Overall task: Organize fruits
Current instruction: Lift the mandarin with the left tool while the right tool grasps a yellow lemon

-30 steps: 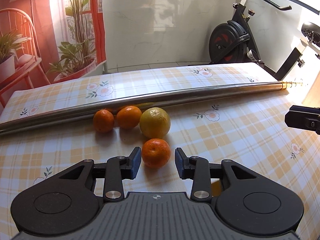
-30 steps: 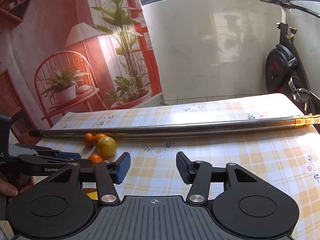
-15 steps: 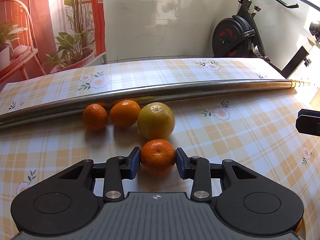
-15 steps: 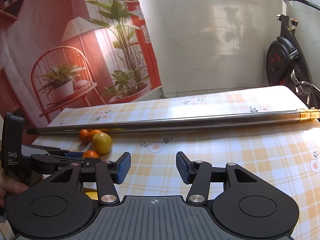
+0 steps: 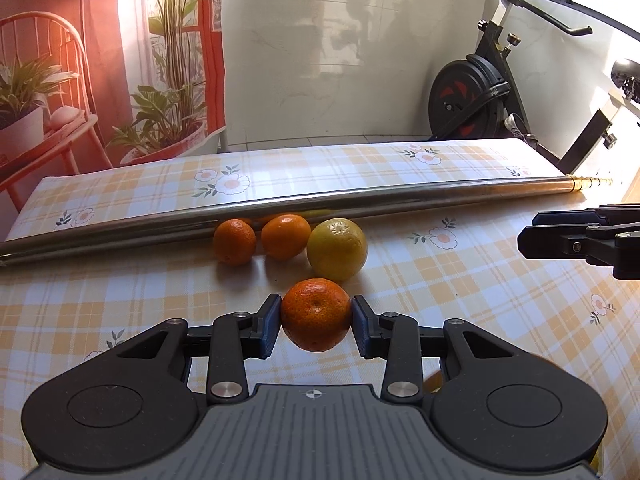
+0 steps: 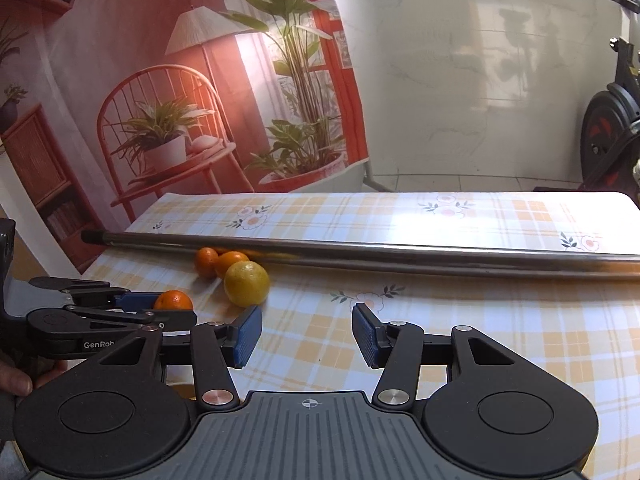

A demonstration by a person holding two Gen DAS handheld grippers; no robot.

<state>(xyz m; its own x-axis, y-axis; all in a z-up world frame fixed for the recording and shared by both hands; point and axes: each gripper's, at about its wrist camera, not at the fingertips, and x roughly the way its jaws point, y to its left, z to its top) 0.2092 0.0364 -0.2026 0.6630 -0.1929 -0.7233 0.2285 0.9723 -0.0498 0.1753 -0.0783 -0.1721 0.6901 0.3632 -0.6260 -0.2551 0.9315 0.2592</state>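
Gripping a small round orange mandarin between its blue pads, the left gripper is seen closed on the fruit above the yellow-checked flowered tablecloth; the right gripper is held wide apart and empty; just beyond the held fruit, a larger yellow-green citrus and two orange mandarins are lined against a long steel pole.
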